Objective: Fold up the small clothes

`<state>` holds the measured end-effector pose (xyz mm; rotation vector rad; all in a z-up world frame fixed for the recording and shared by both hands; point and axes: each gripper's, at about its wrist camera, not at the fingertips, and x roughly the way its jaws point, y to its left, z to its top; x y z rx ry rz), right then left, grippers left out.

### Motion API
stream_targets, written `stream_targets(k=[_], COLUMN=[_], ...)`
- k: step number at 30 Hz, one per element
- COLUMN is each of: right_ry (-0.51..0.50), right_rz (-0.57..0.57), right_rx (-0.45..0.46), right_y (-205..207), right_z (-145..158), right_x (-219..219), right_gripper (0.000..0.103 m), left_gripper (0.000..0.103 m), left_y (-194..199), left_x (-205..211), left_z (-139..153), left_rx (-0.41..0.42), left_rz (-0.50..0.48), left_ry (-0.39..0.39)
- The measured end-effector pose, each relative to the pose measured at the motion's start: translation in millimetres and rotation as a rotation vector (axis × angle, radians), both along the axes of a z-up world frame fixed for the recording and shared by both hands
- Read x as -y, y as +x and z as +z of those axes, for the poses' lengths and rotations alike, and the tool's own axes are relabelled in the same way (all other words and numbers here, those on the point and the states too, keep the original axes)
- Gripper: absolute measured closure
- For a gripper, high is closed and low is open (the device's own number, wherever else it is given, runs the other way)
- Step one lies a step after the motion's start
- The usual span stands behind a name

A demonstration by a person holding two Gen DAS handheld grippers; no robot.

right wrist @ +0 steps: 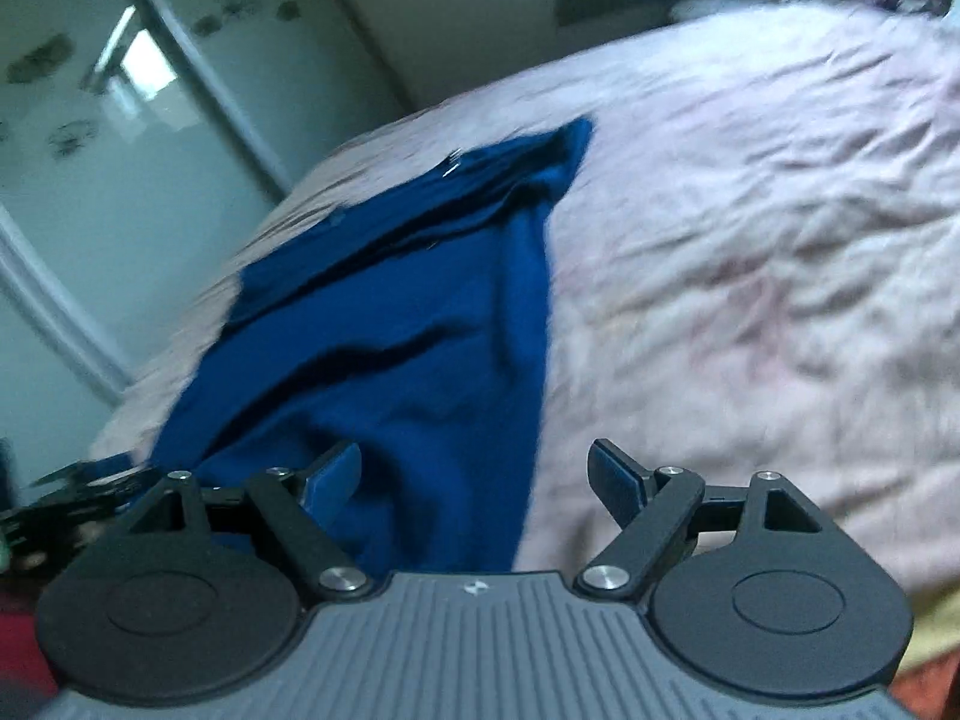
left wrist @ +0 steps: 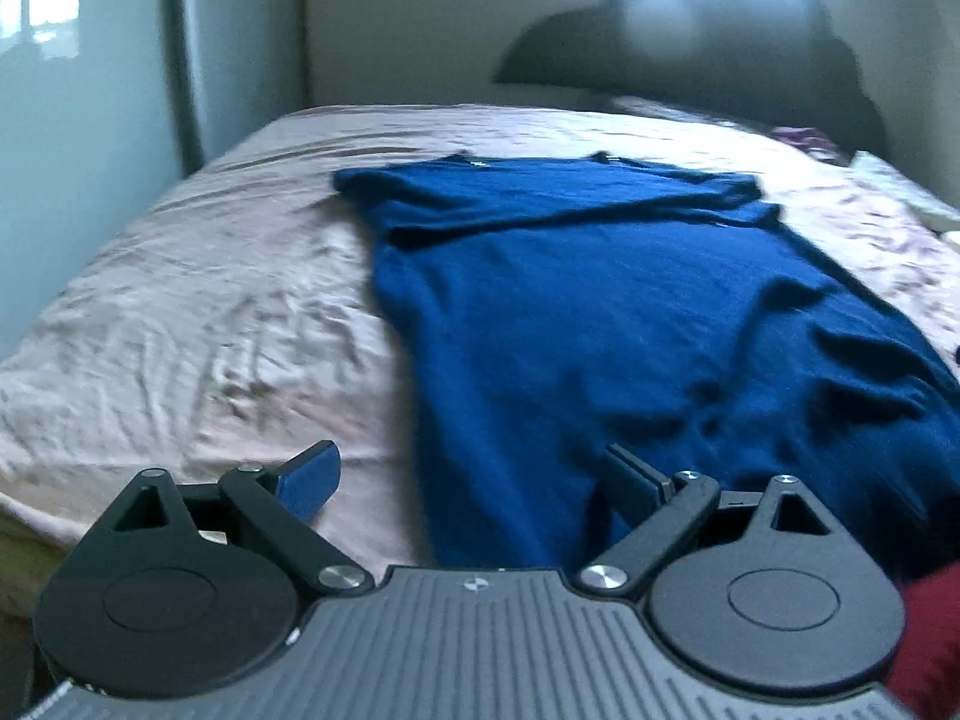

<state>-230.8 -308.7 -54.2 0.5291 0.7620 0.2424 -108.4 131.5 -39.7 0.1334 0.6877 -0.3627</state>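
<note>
A dark blue T-shirt (left wrist: pixel 600 312) lies spread on a pale pink bed sheet (left wrist: pixel 210 312), its sleeves folded in and its hem towards me. My left gripper (left wrist: pixel 474 468) hovers open above the shirt's near left edge, with nothing between its fingers. In the right wrist view the same blue T-shirt (right wrist: pixel 408 330) runs up the left half of the picture over the pink sheet (right wrist: pixel 750 240). My right gripper (right wrist: pixel 480 468) stands open over the shirt's near right edge, holding nothing. Both pictures are blurred.
A pale wardrobe door (right wrist: pixel 108 150) stands left of the bed. A dark headboard (left wrist: pixel 690 60) rises at the far end, with a bright window above it. Small cloth items (left wrist: pixel 888 186) lie at the far right. Something dark red (left wrist: pixel 930 630) shows at the lower right.
</note>
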Motion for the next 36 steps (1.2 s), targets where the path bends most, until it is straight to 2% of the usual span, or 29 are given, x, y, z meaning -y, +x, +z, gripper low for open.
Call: stream_targets(k=[5, 8, 14, 19, 21, 22, 23, 24, 25, 26, 28, 30, 32, 36], right_ry=[0.049, 0.073, 0.205, 0.311, 0.315, 0.305, 0.293, 0.273, 0.246, 0.21, 0.169, 0.198, 0.171, 0.211], right_rz=[0.12, 0.18, 0.242, 0.241, 0.25, 0.257, 0.258, 0.263, 0.265, 0.263, 0.239, 0.227, 0.233, 0.242], right_rx=[-0.087, -0.084, -0.066, -0.043, -0.031, -0.024, -0.02, -0.015, -0.012, -0.017, -0.058, -0.058, -0.052, 0.007], right_y=[-15, -19, -11, -7, -9, -9, -10, -11, -12, -11, -7, -6, -6, -4], right_z=[-13, -17, -28, -37, -38, -38, -37, -35, -34, -33, -37, -41, -38, -23], right_x=[-12, -19, -23, -20, -18, -19, -20, -22, -24, -28, -31, -28, -31, -31], right_gripper=[0.02, 0.02, 0.023, 0.023, 0.024, 0.024, 0.025, 0.025, 0.032, 0.059, 0.088, 0.089, 0.091, 0.093], left_gripper=[0.01, 0.011, 0.01, 0.016, 0.026, 0.04, 0.063, 0.076, 0.091, 0.097, 0.098, 0.098, 0.098, 0.098], left_y=[-11, -13, -10, -9, -8, -8, -7, -3, 1, 2, 1, -3, -7, -7], left_x=[-6, -15, -31, -39, -39, -39, -38, -39, -38, -38, -36, -31, -27, -24], left_z=[-9, -11, -5, -2, -2, -2, -2, -5, -8, -10, -8, -2, 7, 31], left_rx=[-0.008, -0.03, -0.138, -0.244, -0.289, -0.307, -0.324, -0.369, -0.414, -0.428, -0.409, -0.377, -0.337, -0.261], left_rz=[-0.114, -0.156, -0.177, -0.199, -0.223, -0.227, -0.229, -0.236, -0.236, -0.228, -0.235, -0.246, -0.261, -0.278], left_ry=[-0.054, -0.102, -0.181, -0.279, -0.321, -0.33, -0.335, -0.348, -0.362, -0.368, -0.351, -0.325, -0.297, -0.317])
